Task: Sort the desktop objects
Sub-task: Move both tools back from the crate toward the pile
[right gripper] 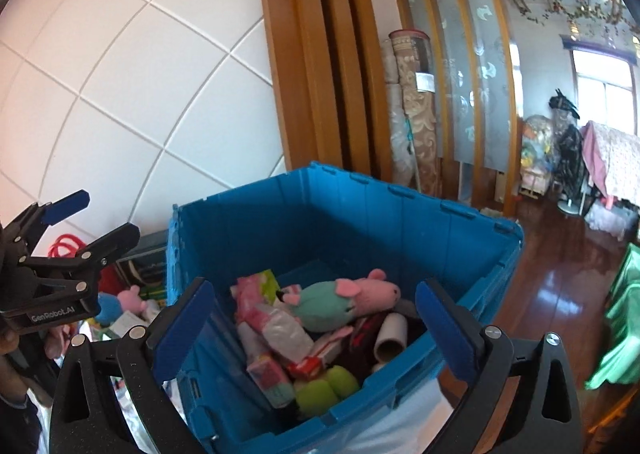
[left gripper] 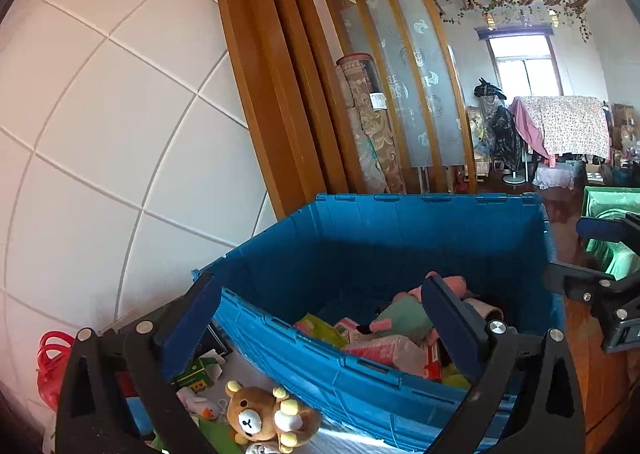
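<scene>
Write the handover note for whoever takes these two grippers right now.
Left gripper: open, empty, at the near-left corner of the blue crate.
Right gripper: open, empty, over the crate's near rim.
Already in the crate: pink-and-teal plush, cardboard tube, green plush, several packets.
Left outside, on the surface left of the crate: brown bear plush, small green box, blue-and-pink plush and other small items.
Next, probably: pick up the bear, the nearest piece.

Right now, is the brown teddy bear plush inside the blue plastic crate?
No, the brown teddy bear plush lies outside the blue plastic crate, beside its near wall.
</scene>
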Available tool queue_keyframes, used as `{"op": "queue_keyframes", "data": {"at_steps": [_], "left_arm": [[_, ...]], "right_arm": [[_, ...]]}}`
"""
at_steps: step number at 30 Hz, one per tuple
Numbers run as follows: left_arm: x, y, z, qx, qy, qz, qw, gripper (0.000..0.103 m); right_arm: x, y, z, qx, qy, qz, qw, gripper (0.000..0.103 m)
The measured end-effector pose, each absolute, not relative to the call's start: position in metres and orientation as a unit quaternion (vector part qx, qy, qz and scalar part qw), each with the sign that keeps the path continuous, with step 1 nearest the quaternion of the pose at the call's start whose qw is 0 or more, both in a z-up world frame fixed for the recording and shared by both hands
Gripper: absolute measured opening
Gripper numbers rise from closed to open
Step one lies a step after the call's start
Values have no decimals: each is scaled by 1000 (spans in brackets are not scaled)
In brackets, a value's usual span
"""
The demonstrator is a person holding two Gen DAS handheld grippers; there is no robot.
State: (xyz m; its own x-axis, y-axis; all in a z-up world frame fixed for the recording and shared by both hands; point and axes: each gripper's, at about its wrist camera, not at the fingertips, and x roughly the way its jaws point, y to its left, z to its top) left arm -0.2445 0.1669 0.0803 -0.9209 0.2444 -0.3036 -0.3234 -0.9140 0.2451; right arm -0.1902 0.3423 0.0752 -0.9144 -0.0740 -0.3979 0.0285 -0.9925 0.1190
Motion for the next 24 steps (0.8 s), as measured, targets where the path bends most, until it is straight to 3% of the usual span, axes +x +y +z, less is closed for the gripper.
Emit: {"op": "queue_keyframes", "data": {"at_steps": [14,24], "left_arm": [[-201,108,54,-166,108,978,60,102],[-130,-8,45,-185,110,976,-35,102]], "right_arm": [[-169,303,64,210,-67,-974,55,103],[-136,186,66,221,-48,-966,123,103]]}}
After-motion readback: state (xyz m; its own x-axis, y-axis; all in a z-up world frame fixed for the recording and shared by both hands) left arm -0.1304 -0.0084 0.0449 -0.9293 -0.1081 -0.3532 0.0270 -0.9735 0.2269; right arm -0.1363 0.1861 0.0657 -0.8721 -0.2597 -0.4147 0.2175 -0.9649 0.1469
